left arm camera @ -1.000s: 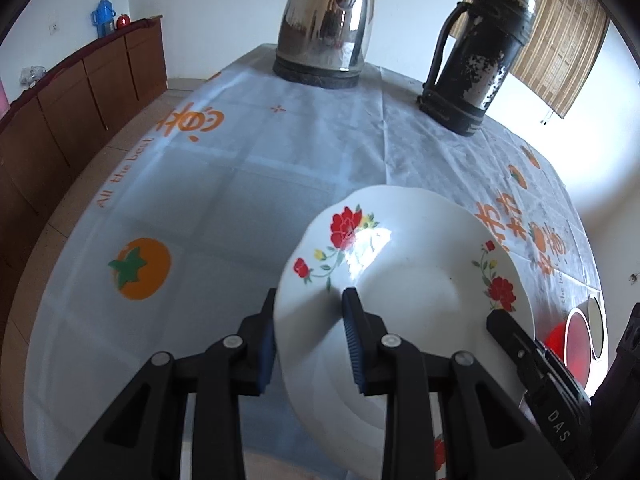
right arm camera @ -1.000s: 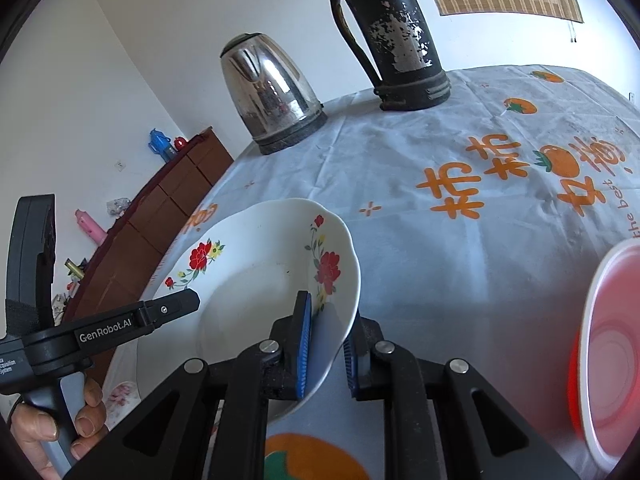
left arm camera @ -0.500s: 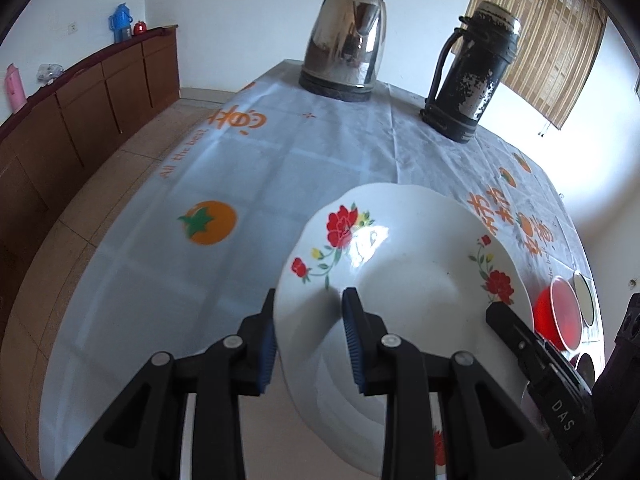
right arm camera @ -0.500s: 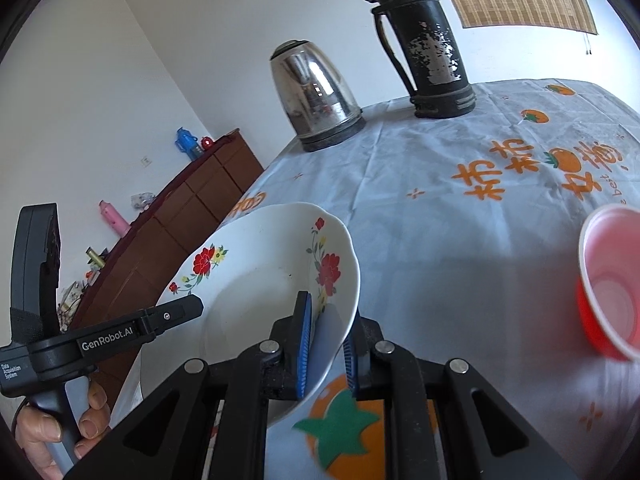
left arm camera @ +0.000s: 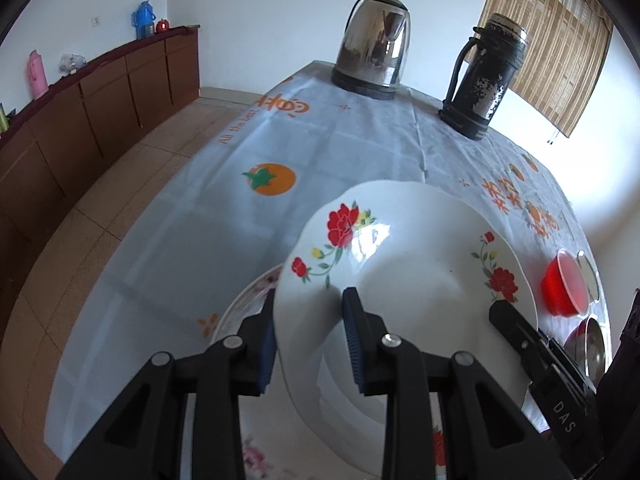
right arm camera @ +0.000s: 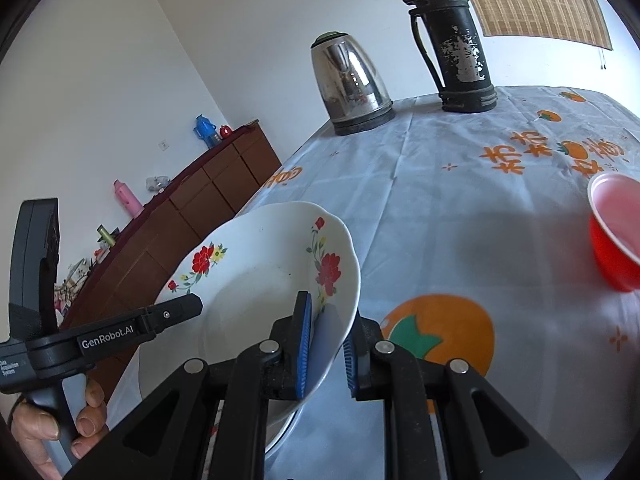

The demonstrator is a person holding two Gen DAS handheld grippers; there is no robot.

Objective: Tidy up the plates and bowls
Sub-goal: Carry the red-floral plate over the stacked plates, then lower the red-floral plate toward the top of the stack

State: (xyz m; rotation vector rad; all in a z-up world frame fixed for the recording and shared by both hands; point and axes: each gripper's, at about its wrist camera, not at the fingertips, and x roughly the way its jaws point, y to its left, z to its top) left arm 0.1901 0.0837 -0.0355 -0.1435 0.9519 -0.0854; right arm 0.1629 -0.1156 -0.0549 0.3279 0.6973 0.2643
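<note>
Plate: white, red flowers, lifted clear of the desk, tilted, one rim in each gripper.
Left gripper: fingers clamped on the near rim.
Right gripper: fingers pinched tight on the opposite rim; two grips likely keep it from swinging.
Second plate: flat on the desk just under the left fingers, likely the stacking spot.
Red bowl: well right of the right fingers, untouched.
</note>
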